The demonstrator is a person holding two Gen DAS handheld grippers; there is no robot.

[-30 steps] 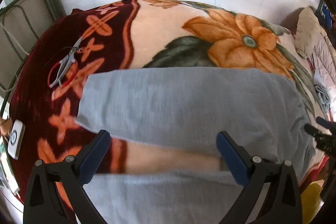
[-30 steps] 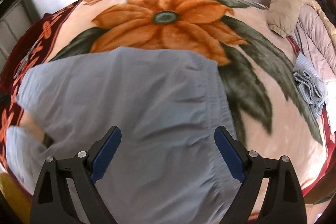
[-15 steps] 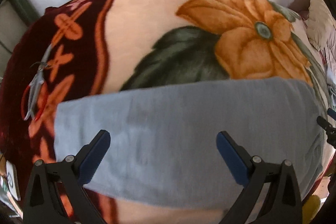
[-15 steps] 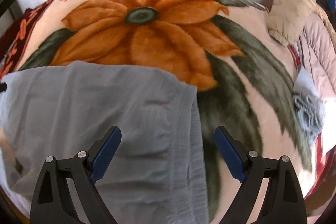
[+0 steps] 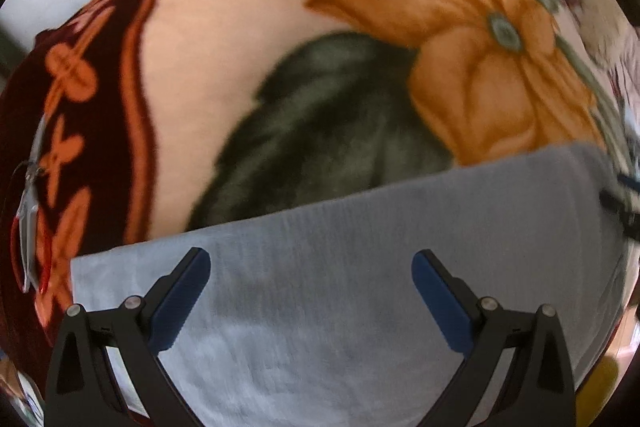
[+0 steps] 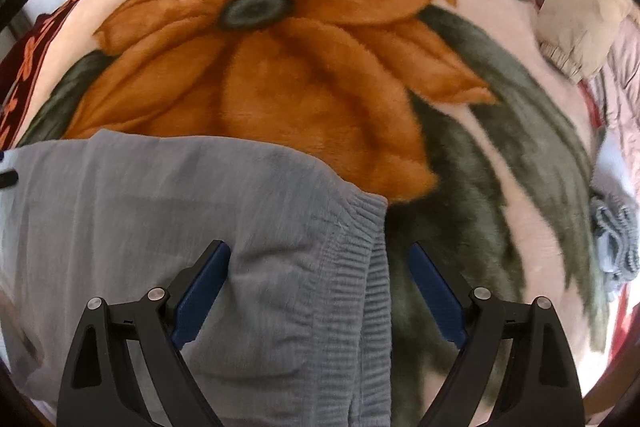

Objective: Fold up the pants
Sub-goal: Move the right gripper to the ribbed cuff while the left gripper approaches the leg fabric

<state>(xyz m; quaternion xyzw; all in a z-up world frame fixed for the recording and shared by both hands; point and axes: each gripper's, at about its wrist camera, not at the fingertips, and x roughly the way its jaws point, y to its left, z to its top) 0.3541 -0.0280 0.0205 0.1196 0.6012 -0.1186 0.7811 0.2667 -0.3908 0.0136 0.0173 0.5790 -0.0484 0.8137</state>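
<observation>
Both claws apart | pants (image 6: 200, 227) on floral blanket (image 6: 300, 87) | scissors (image 5: 30, 219) far left

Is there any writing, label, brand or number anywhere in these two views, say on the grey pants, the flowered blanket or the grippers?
None can be read.
Grey pants: plain fabric, no tag or print showing.
Flowered blanket: pattern only, no words.
Left gripper and right gripper: no markings visible.
Both views are motion-blurred, so any small print would be lost.

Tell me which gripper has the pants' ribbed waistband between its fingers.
The right gripper: the ribbed waistband of the grey pants lies between its open fingers; the left gripper hovers over plain fabric.
</observation>
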